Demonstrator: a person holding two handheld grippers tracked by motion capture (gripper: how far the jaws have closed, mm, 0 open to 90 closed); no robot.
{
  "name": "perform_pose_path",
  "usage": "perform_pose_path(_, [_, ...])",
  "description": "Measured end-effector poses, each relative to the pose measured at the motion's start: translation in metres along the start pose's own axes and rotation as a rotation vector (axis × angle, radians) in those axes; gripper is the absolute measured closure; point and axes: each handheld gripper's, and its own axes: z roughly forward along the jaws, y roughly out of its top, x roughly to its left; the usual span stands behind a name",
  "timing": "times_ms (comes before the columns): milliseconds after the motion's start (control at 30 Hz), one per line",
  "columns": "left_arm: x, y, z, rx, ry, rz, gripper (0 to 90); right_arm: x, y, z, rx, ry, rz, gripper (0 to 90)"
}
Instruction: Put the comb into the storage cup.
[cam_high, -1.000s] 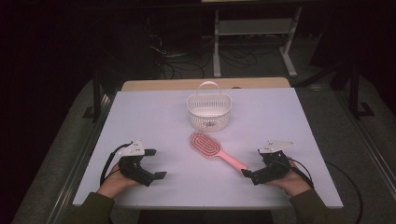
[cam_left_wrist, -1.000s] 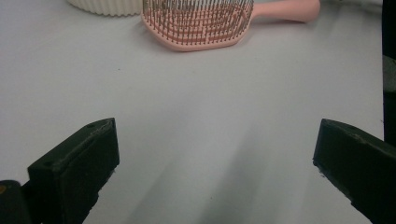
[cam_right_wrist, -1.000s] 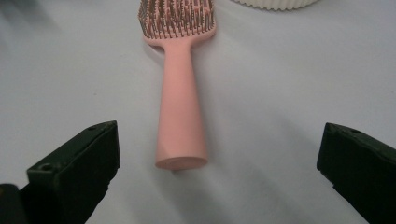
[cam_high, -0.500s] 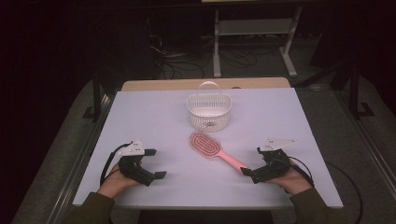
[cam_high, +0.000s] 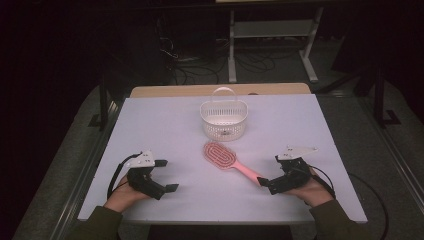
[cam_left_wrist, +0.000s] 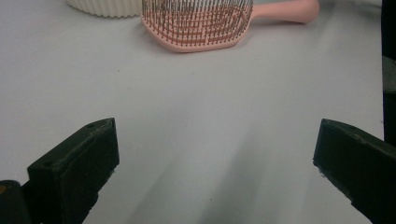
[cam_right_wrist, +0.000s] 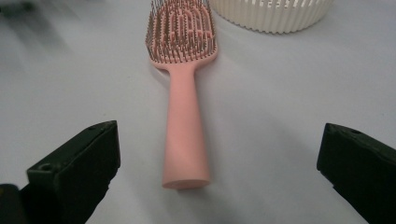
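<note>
We are lining up on the pink hairbrush, lying mid-frame just below the white basket. Our right gripper, jaws spread wide, faces the handle end; the left gripper rests released at lower left. Next we likely advance and close on the handle.

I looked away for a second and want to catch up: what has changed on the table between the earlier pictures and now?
Nothing visibly changed. The pink hairbrush lies in the same spot in front of the white basket, bristles up. The right tongs rest open at the end of its handle without gripping it, and the left tongs rest open on the table as before.
</note>
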Motion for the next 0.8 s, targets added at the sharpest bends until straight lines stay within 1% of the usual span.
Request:
perform_pose_path(33, [0.0,0.0,0.0,0.002,0.001,0.002,0.1,0.0,0.001,0.0,0.007,0.008,0.012,0.0])
perform_pose_path(100, [-0.001,0.0,0.001,0.001,-0.001,0.002,0.1,-0.001,0.002,0.0,0.009,0.02,0.019,0.0])
perform_pose_path(333, [0.0,0.0,0.001,0.002,-0.002,0.001,0.1,-0.001,0.008,-0.001,0.007,0.022,0.018,0.0])
perform_pose_path(367, [-0.001,0.0,0.001,0.003,-0.002,0.002,0.1,-0.001,0.01,-0.001,0.006,0.018,0.01,0.0])
perform_pose_path(600, [-0.001,0.0,0.002,0.005,-0.002,0.006,0.1,-0.001,0.014,-0.001,-0.001,0.013,0.004,0.0])
perform_pose_path(667, [-0.001,0.0,0.001,0.004,-0.004,0.004,0.1,-0.002,0.016,-0.001,-0.004,0.013,0.003,0.0])
perform_pose_path(700, [0.0,0.0,0.002,0.009,-0.009,-0.008,0.1,-0.001,0.017,0.0,-0.003,0.014,0.003,0.0])
perform_pose_path(800, [0.0,0.0,0.002,0.019,-0.013,-0.01,0.1,-0.001,0.019,0.0,-0.004,0.015,-0.002,0.0])
